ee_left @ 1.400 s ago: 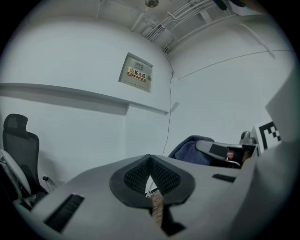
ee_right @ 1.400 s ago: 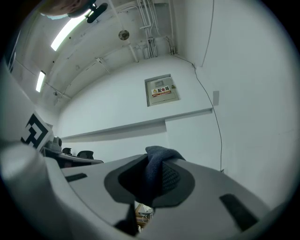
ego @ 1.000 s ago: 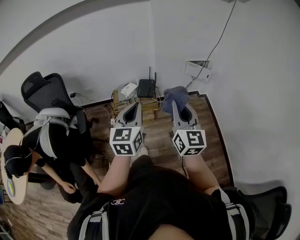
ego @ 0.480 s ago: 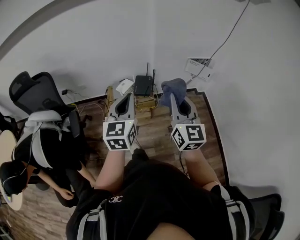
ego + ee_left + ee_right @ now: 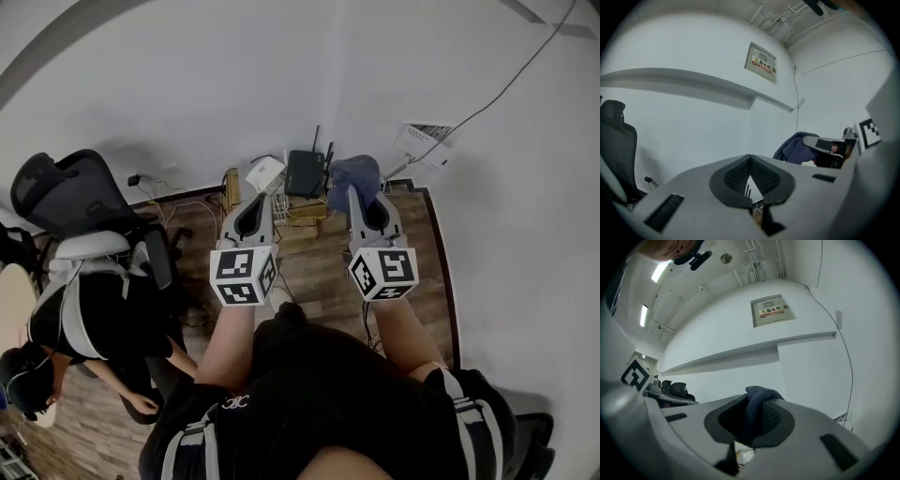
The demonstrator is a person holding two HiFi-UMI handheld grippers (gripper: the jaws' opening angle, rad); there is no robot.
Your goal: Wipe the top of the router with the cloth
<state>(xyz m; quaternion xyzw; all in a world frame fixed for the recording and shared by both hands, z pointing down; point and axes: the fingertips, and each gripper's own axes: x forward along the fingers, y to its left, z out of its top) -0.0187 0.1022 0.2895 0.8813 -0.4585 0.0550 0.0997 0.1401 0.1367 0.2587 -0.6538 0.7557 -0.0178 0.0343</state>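
The black router with two upright antennas stands on a low stack by the wall. My right gripper is shut on a dark blue cloth, which bunches at its tip just right of the router. In the right gripper view the cloth fills the closed jaws of the right gripper. My left gripper is held left of the router. Its jaws meet with nothing between them. From the left gripper view the cloth shows at the right.
A white box lies left of the router on wooden crates with tangled cables. A wall plate with a cable is at the right. At the left are an office chair and a seated person. The floor is wood.
Both grippers have stayed side by side, pointed at the router, while the head view shifted a little. The cloth remains clamped in the right gripper. The seated person shows lower at left.
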